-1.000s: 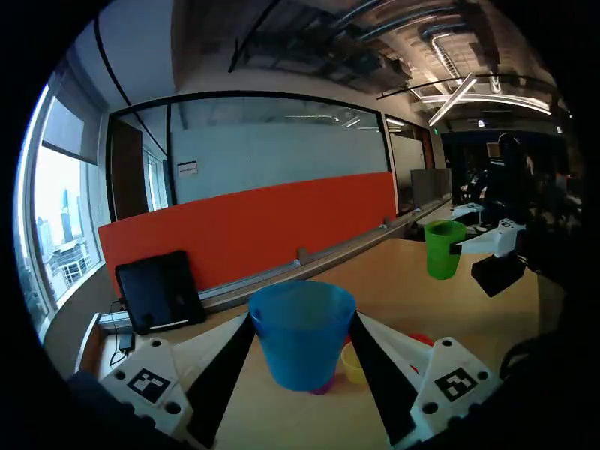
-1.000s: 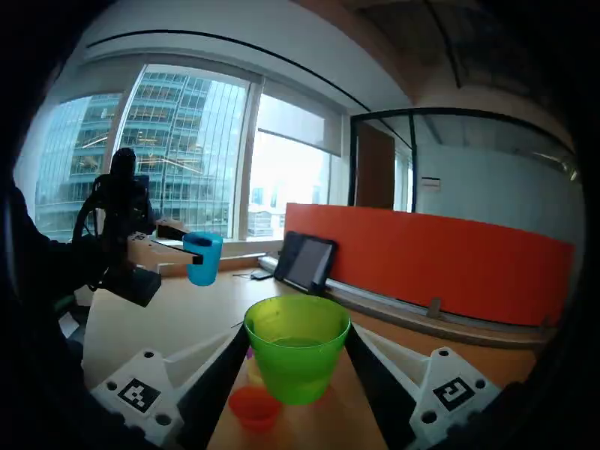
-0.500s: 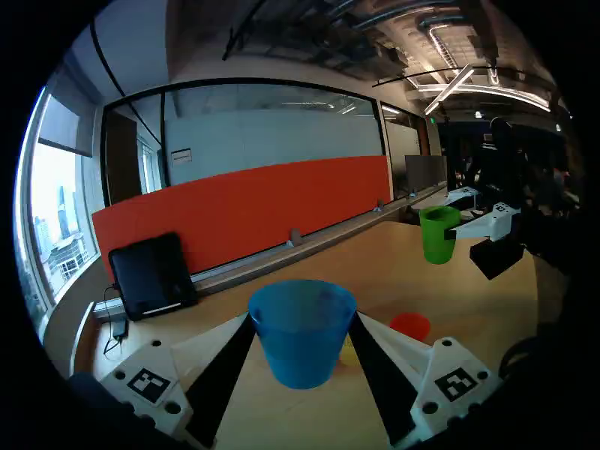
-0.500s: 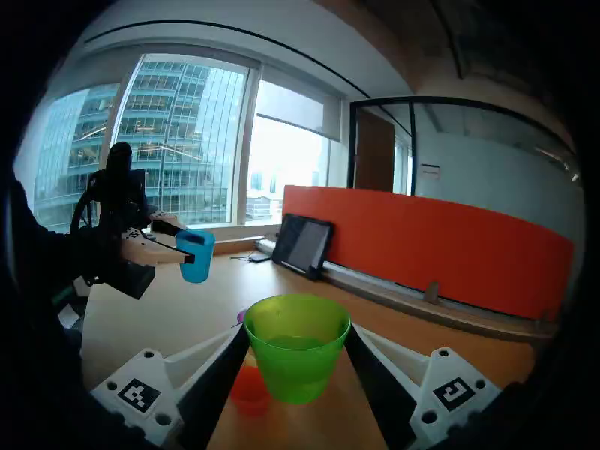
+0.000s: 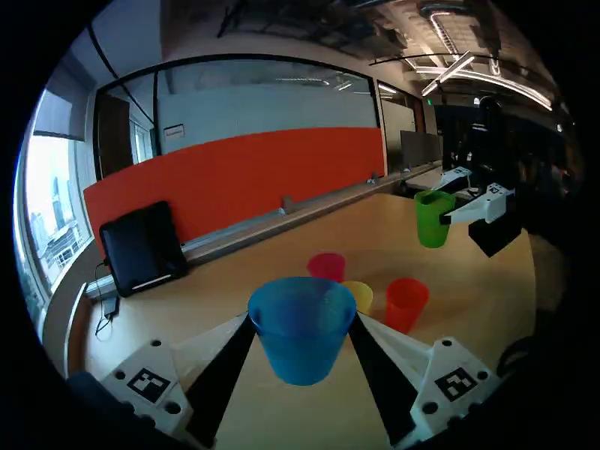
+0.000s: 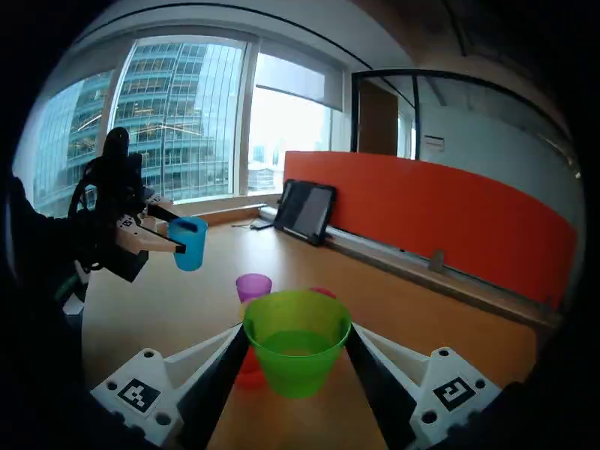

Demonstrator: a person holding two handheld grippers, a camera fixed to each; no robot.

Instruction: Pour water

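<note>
Blue plastic cup (image 5: 302, 341) at lower centre of the left gripper view, upright, pinched between both fingers of the left gripper (image 5: 302, 321), green plastic cup (image 6: 298, 367) with water (image 6: 296, 345) at lower centre of the right gripper view, squeezed between both fingers of the right gripper (image 6: 298, 334), small pink cup (image 5: 327, 266), yellow cup (image 5: 361, 294), orange cup (image 5: 406, 301) clustered mid-frame on wooden table (image 5: 225, 289).

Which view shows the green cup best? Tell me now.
The right gripper view: the green cup sits close up between the right tongs, rim and liquid inside plain to see. The left gripper view shows the cup small and far off, from the side, contents too small to tell.
</note>
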